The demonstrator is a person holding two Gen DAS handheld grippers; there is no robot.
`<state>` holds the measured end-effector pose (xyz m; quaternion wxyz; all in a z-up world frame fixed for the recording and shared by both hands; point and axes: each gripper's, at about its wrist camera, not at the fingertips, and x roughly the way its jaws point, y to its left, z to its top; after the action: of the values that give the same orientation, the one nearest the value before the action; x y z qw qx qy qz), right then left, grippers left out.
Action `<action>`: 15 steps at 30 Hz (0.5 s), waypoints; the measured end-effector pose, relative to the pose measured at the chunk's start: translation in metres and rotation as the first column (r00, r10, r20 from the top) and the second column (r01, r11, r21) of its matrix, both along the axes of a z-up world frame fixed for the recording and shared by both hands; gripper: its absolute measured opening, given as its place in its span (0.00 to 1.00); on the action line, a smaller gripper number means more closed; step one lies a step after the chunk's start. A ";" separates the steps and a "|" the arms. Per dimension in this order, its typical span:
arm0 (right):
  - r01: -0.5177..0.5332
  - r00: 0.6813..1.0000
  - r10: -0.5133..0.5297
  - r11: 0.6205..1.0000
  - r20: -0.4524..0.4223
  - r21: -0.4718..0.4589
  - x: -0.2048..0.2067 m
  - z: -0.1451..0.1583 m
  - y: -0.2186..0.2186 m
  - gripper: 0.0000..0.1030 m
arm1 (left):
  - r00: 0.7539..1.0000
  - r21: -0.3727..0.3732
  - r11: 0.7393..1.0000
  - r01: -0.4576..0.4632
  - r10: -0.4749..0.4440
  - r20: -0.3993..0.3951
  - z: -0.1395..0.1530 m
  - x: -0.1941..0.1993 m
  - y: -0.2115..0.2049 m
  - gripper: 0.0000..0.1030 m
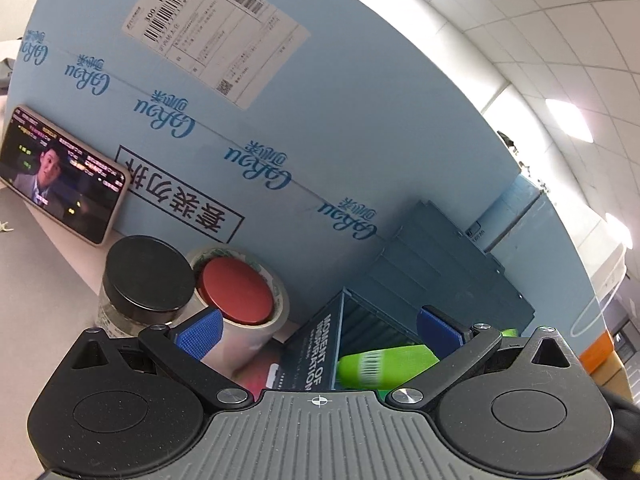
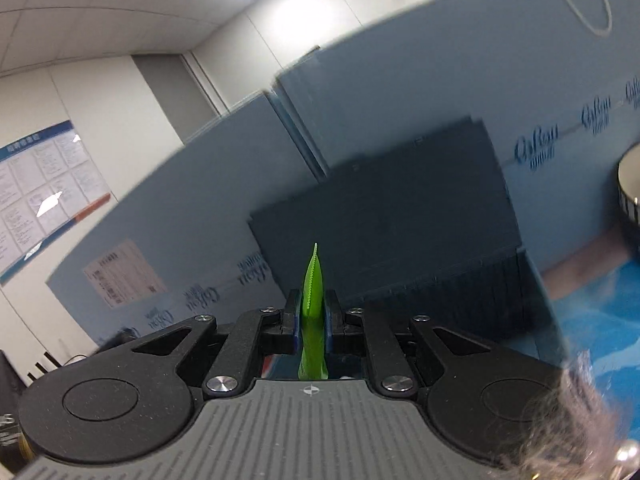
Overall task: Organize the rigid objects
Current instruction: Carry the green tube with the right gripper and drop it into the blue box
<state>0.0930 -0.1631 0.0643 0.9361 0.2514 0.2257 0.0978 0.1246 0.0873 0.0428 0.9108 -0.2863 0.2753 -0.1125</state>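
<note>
Against the big blue carton (image 1: 320, 128), left to right: phone (image 1: 60, 176), black-lidded jar (image 1: 144, 280), red-capped tape roll (image 1: 240, 292), dark box (image 1: 320, 344). Left gripper (image 1: 320, 330) fingers wide apart, empty. Right gripper (image 2: 312, 320) fingers clamped on green packet (image 2: 313, 300), held edge-up before the carton.

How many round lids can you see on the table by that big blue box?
2. A black lid tops a clear jar at the left; a red lid sits immediately right of it, ringed by a roll of tape. More may be hidden behind the left gripper.
</note>
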 end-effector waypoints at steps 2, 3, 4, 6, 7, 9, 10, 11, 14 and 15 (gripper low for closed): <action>0.008 0.999 -0.008 1.000 -0.035 -0.011 0.008 -0.009 0.001 0.10 | 1.000 0.005 1.000 0.009 -0.009 -0.001 -0.001 0.001 -0.002 1.00; 0.007 0.998 -0.007 1.000 -0.059 -0.005 0.010 -0.014 0.001 0.10 | 1.000 0.009 1.000 0.015 -0.015 -0.003 -0.001 0.002 -0.004 1.00; 0.003 0.996 -0.002 1.000 -0.084 0.011 0.014 -0.019 -0.001 0.10 | 1.000 0.012 1.000 0.021 -0.021 -0.004 -0.001 0.002 -0.005 1.00; 0.009 0.994 -0.007 1.000 -0.113 0.012 0.018 -0.023 -0.004 0.11 | 0.999 0.010 0.999 0.039 -0.039 -0.004 -0.002 0.003 -0.008 1.00; 0.006 0.992 -0.008 1.000 -0.128 -0.011 0.020 -0.025 -0.002 0.11 | 0.999 0.009 0.999 0.047 -0.047 -0.005 -0.002 0.003 -0.009 1.00; 0.015 0.991 -0.022 0.998 -0.133 -0.054 0.019 -0.026 0.000 0.13 | 0.998 0.014 0.998 0.058 -0.058 -0.005 -0.002 0.002 -0.012 1.00; 0.019 0.989 -0.028 0.998 -0.145 -0.060 0.020 -0.028 -0.001 0.13 | 0.998 0.020 0.998 0.061 -0.061 -0.004 -0.002 0.002 -0.014 1.00; 0.019 0.987 -0.029 0.998 -0.156 -0.065 0.021 -0.029 -0.003 0.14 | 0.998 0.025 0.998 0.065 -0.065 -0.006 -0.002 0.002 -0.016 1.00; 0.027 0.980 -0.049 0.993 -0.193 -0.112 0.023 -0.033 -0.005 0.18 | 0.997 0.034 0.997 0.075 -0.074 -0.012 -0.003 0.003 -0.018 1.00; 0.027 0.981 -0.054 0.989 -0.186 -0.145 0.023 -0.034 -0.003 0.21 | 0.997 0.038 0.996 0.078 -0.077 -0.013 -0.003 0.003 -0.019 1.00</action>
<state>0.1161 -0.1666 0.0301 0.9277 0.1970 0.3148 0.0381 0.1277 0.0678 0.0393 0.9095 -0.2586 0.2936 -0.1408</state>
